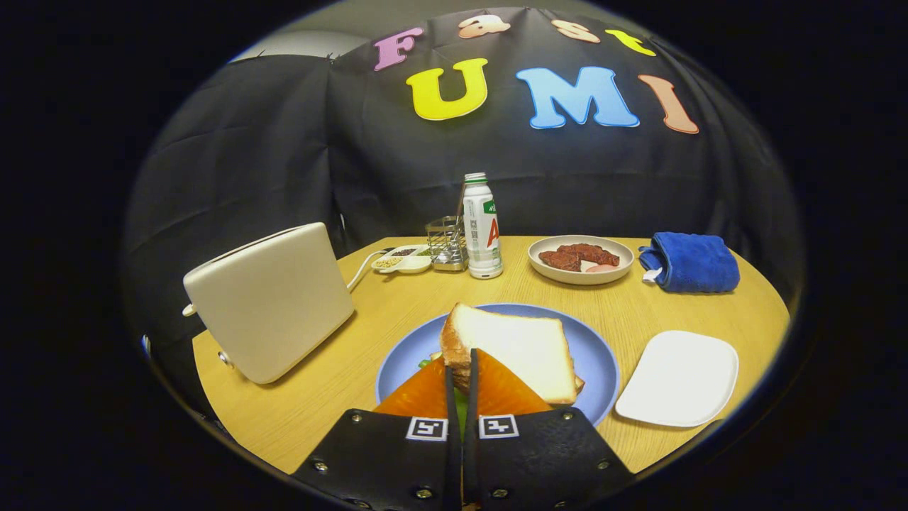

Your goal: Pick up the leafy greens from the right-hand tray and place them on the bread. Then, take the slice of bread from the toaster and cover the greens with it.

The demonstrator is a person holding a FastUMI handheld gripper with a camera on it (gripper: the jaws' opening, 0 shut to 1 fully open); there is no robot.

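Gripper [462,358] fingers nearly closed, nipping near edge of top bread slice [521,348] on blue plate [599,362]; bread soft, light, crushable, so pinch crust gently

Claw [462,369]: two black mounting plates showing silver screws, each wearing one square black-and-white marker tag; fingers tapering forward.

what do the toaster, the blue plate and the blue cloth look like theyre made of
Toaster: smooth cream casing with a soft sheen, painted metal or plastic. Blue plate: matte, even colour, probably ceramic or melamine. Blue cloth: fuzzy nap, folded, likely microfibre. The gripper has its fingers nearly closed by the bread.
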